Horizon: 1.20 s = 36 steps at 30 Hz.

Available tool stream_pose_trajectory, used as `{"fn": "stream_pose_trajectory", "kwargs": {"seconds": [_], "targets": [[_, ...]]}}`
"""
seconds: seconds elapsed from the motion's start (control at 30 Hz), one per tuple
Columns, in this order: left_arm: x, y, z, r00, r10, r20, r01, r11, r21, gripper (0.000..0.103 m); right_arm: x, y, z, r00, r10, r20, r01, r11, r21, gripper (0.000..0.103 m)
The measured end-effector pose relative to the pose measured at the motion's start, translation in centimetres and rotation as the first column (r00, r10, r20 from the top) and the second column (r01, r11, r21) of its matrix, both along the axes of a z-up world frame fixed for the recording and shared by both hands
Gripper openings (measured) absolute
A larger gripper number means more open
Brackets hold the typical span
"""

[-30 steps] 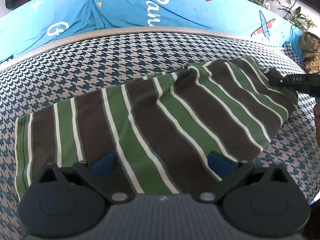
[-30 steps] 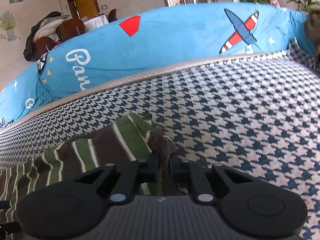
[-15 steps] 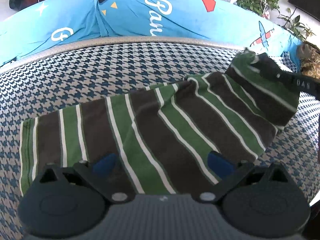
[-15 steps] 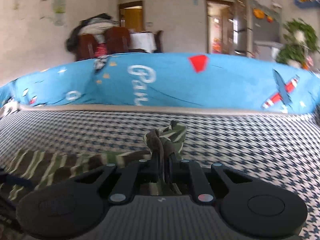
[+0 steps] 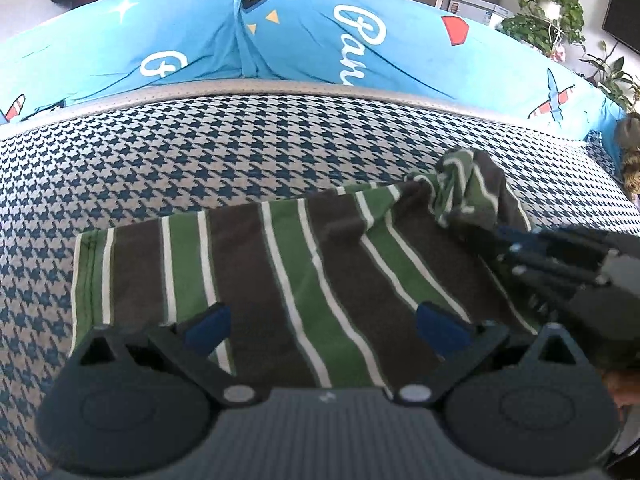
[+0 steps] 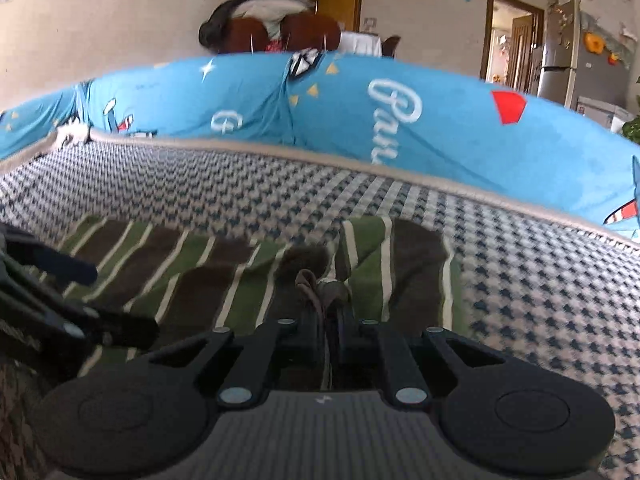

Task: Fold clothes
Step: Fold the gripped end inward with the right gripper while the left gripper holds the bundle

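Closest in the left wrist view, the left gripper (image 5: 324,326) hangs over the near part of the striped shirt (image 5: 280,280). Its two blue fingertips (image 5: 208,326) stand wide apart, and nothing is pinched between them. The shirt — green and brown with thin white lines — lies mostly flat on the houndstooth cover (image 5: 200,152), which is blue and cream. Its left edge lies straight on the cover.

On the right side of that view, the right gripper (image 5: 508,240) comes in low over the shirt. In its own camera, the right gripper (image 6: 330,316) has its fingers squeezed nearly together on a bunch of brown cloth from the shirt (image 6: 208,264). The pinched end is lifted up and crumpled, and one piece (image 6: 384,264) is bent over beside the fingers. The left gripper (image 6: 52,280) shows dark at the left edge of this view, over the shirt.

Farther back, a long bright blue cushion (image 5: 320,32) with white writing, a red shape and little planes runs along the far edge of the cover. Behind it are chairs with clothes piled on them (image 6: 272,24) and green plants (image 5: 548,16).
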State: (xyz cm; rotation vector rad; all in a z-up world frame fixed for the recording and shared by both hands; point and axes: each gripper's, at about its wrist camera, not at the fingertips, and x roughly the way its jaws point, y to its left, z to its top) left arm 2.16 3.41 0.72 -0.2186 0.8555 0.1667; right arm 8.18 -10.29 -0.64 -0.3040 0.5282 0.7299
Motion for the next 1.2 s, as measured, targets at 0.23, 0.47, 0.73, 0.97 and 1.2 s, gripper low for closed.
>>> {"fn": "stream_pose_trajectory", "kwargs": {"seconds": [0.23, 0.47, 0.73, 0.97, 1.2], "targets": [[0.1, 0.5, 0.0, 1.000, 0.023, -0.008, -0.023, 1.000, -0.002, 0.103, -1.1, 0.3, -0.5, 0.998, 0.053, -0.029, -0.053, 0.998, 0.016, 0.028], [-0.3, 1.0, 0.5, 0.999, 0.043, 0.007, -0.043, 0.999, 0.005, 0.103, -1.7, -2.2, 1.8, 0.992, 0.068, -0.108, -0.048, 0.984, 0.172, 0.028], [-0.7, 1.7, 0.7, 0.998, 0.070, 0.003, -0.070, 0.998, 0.005, 0.103, 1.3, -3.3, 2.6, 0.994, -0.078, -0.073, 0.092, 0.970, 0.223, 0.028], [-0.8, 2.1, 1.0, 0.996, 0.084, -0.005, -0.084, 0.996, -0.006, 0.103, 4.1, -3.2, 1.8, 0.983, -0.159, -0.088, 0.174, 0.959, 0.222, 0.028], [-0.7, 1.9, 1.0, 0.996, 0.084, -0.008, -0.085, 0.996, -0.016, 0.103, 5.7, -1.7, 0.3, 0.985, -0.105, -0.136, 0.132, 0.968, 0.213, 0.028]]}}
